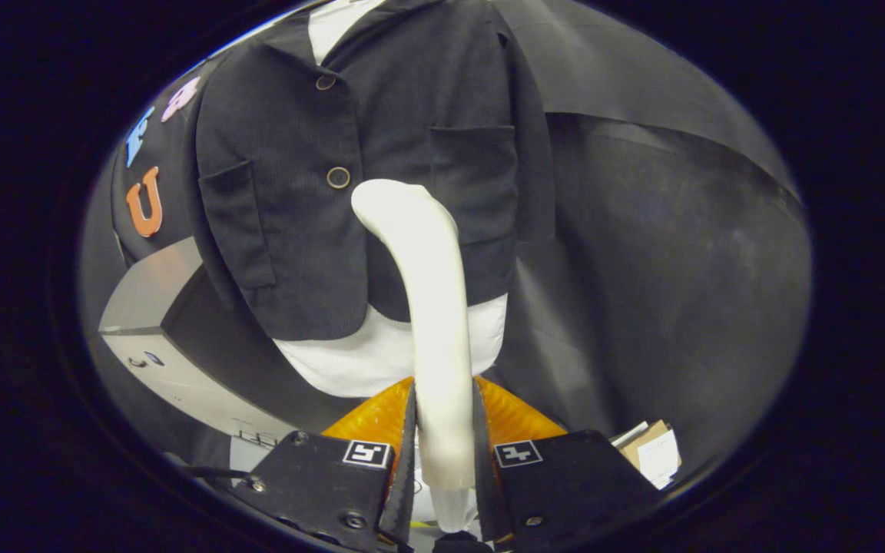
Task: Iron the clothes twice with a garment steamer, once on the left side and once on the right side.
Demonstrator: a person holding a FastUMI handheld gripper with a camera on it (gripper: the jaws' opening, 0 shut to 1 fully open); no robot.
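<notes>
A gripper clamps the white handle of a garment steamer, both fingers pressed against its sides with no gap showing. The handle rises from between the fingers and curves over toward a dark jacket, its rounded top lying just below and to the right of the lower of the jacket's two buttons; whether the steamer's head touches the cloth cannot be told from this angle. The jacket hangs buttoned on a white form, whose pale body shows beneath the hem and at the collar. Patch pockets sit on either side of the jacket's front, the steamer standing between them, nearer the right-hand one. A grey box stands to the left of the form, low beside the jacket's hem. Some cardboard and paper lies beyond the right finger, well apart from the jacket.
</notes>
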